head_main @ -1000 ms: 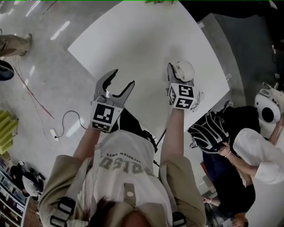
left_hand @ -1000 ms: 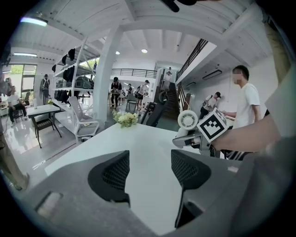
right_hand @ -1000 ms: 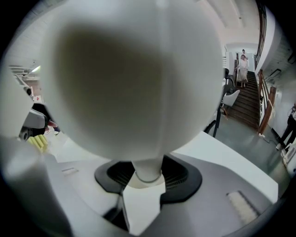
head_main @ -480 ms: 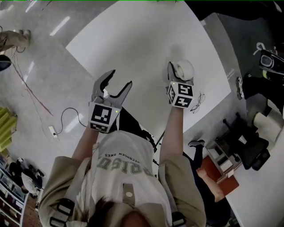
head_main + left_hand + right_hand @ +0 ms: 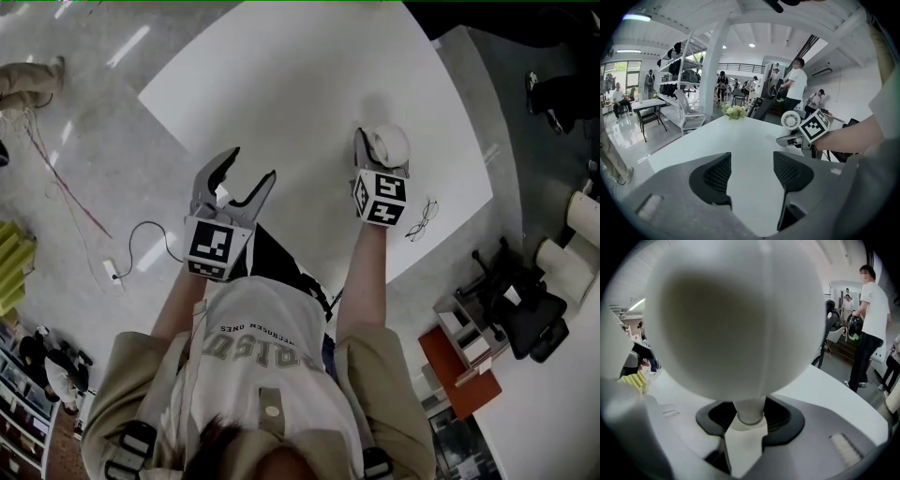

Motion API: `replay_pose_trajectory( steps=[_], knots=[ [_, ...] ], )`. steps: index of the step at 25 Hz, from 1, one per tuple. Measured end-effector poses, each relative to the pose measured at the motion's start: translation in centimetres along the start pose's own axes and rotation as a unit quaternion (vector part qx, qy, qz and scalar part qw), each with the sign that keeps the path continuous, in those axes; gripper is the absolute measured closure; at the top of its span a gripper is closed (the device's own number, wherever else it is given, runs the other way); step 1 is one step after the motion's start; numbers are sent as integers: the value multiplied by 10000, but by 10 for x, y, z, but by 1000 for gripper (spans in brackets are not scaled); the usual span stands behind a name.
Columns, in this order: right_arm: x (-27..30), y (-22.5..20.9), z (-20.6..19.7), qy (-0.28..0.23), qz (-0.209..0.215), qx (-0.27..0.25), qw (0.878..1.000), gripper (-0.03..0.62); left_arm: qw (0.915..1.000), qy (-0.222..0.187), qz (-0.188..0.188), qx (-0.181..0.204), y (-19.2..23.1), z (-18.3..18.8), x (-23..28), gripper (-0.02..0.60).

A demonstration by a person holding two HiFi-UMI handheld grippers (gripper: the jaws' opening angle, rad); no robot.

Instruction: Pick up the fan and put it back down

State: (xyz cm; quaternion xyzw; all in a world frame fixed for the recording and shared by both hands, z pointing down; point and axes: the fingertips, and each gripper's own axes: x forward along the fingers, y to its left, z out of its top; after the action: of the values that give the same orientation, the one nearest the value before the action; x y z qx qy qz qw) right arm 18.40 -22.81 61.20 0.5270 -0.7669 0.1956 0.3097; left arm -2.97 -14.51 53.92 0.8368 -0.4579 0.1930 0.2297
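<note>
A small white fan (image 5: 392, 142) with a round head is at the right side of the white table (image 5: 281, 84). My right gripper (image 5: 379, 156) is shut on its thin stem. In the right gripper view the back of the fan's head (image 5: 736, 319) fills most of the picture, and the stem sits between the dark pads of the right gripper (image 5: 750, 420). Whether its base touches the table I cannot tell. My left gripper (image 5: 251, 164) stands open and empty over the table's near edge. From the left gripper (image 5: 752, 171), the fan (image 5: 791, 120) shows off to the right.
A pair of glasses (image 5: 420, 220) lies at the table's right edge. A bunch of flowers (image 5: 733, 111) stands at the far end. A cable (image 5: 141, 248) runs over the floor on the left. Chairs, shelves and several people fill the room beyond.
Both grippers have sunk a little toward the table, with the fan still held in the right one. The person with the striped bag at the right has left the head view.
</note>
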Motion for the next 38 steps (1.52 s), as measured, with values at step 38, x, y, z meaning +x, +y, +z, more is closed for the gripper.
replay_pose_trajectory(
  steps=[38],
  knots=[
    [5, 4, -25, -130, -195, -177, 9996, 424, 9998, 103, 171, -69, 12, -20, -14, 288]
  ],
)
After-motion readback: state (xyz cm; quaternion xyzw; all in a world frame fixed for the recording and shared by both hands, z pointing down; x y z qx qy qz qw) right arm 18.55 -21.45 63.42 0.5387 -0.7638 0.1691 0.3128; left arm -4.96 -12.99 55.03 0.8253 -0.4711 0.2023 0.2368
